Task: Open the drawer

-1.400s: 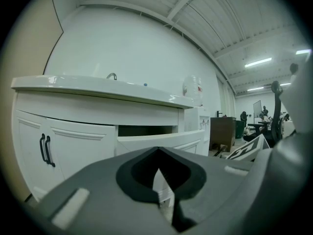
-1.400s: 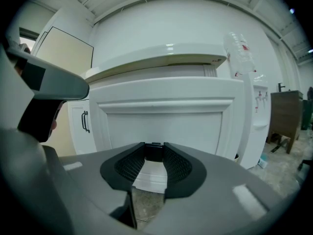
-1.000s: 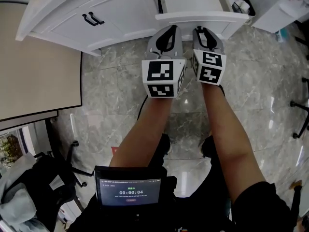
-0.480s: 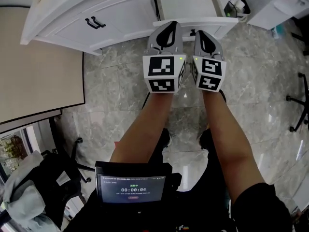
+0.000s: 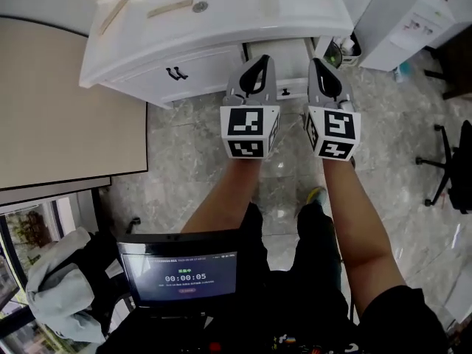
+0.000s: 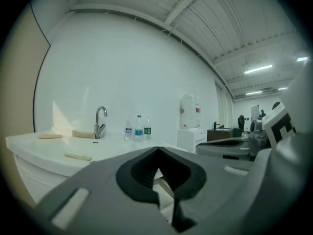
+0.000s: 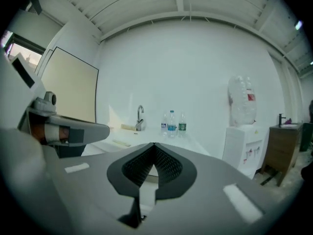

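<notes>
The drawer [image 5: 291, 68] lies straight ahead in the white cabinet [image 5: 199, 61], its front running crosswise. The left gripper [image 5: 261, 60] and right gripper [image 5: 318, 63] flank it, about equally near — jaws together, empty.

Grey marble floor [image 5: 184, 168] gleams under strip lights [image 6: 263, 69] set in a ribbed white ceiling. A white counter [image 5: 243, 9] stands against a bare white wall [image 6: 137, 67], carrying a faucet [image 6: 100, 121] and three water bottles [image 6: 138, 128]. A water dispenser [image 7: 243, 131] stands beside it, a beige panel [image 5: 51, 109] on the other side, and an office chair [image 5: 450, 164] well apart.
</notes>
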The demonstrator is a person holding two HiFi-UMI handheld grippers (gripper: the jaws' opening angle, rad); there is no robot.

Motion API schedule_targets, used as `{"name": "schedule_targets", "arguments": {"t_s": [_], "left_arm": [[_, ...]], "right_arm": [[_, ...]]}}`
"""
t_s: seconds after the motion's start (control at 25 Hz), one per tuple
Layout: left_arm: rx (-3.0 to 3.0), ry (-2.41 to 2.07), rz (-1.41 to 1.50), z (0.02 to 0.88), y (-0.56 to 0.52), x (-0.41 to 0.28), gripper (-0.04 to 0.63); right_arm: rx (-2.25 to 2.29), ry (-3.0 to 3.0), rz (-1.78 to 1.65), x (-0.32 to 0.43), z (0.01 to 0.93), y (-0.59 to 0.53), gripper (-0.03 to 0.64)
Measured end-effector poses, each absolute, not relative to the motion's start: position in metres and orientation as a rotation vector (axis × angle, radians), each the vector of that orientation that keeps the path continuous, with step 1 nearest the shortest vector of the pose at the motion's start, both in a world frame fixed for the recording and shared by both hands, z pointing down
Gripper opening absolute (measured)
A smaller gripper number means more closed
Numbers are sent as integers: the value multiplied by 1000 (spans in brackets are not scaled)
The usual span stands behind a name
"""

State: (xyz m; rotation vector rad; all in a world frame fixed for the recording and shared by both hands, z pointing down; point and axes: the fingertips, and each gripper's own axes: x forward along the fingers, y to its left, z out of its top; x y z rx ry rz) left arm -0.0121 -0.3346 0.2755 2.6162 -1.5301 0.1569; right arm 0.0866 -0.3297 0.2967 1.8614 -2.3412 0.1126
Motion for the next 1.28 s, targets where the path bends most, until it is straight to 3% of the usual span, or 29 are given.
{"name": "schedule_targets", "arguments": {"t_s": [0.4, 1.28], "left_arm": [[2613, -1560, 115, 167, -294, -15, 0], [2651, -1574, 116, 134, -269, -6, 2]], "right_arm": [[1847, -2427, 49, 94, 163, -285, 20], [1825, -2427, 17, 105, 139, -253, 21]]}}
